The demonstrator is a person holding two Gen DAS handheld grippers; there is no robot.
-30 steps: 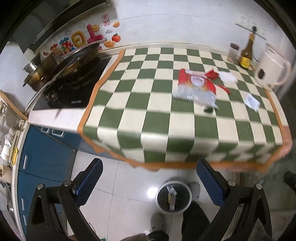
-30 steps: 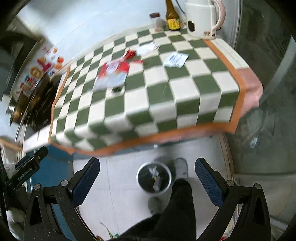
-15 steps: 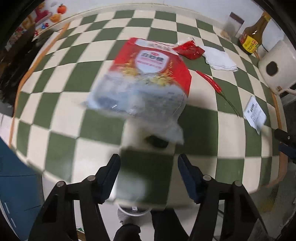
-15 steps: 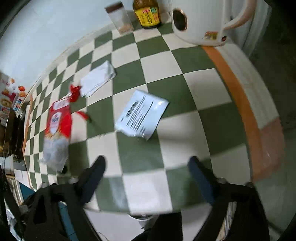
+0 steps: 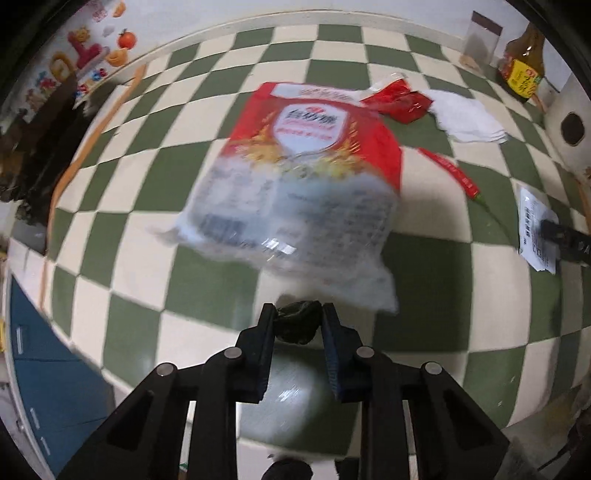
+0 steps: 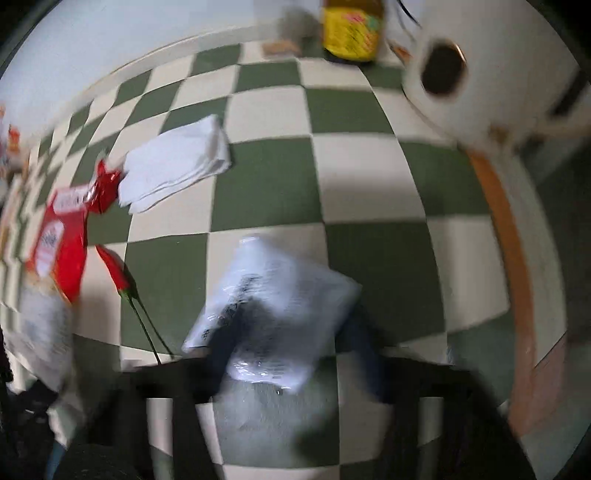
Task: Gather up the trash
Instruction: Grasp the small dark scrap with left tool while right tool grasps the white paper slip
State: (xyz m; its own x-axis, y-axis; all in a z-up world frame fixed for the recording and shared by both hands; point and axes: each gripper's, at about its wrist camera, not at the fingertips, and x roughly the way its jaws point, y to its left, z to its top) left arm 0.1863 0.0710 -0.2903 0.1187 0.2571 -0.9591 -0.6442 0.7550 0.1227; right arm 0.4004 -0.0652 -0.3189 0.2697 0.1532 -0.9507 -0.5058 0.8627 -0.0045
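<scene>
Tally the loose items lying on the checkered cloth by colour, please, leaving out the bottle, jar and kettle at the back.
Red: 3 (big red-and-clear bag, crumpled red wrapper, chili pepper)
White: 2 (folded napkin, printed packet)
Dark: 1 (small dark scrap between the left gripper fingers)
Total: 6

- The right tongs (image 6: pixel 291 354) are smeared by motion blur; whether they grip the white packet (image 6: pixel 273 314) is unclear.
- The kettle (image 6: pixel 491 81) is cut by the frame edge.
- The bottle (image 6: pixel 351 29) loses its top.
</scene>
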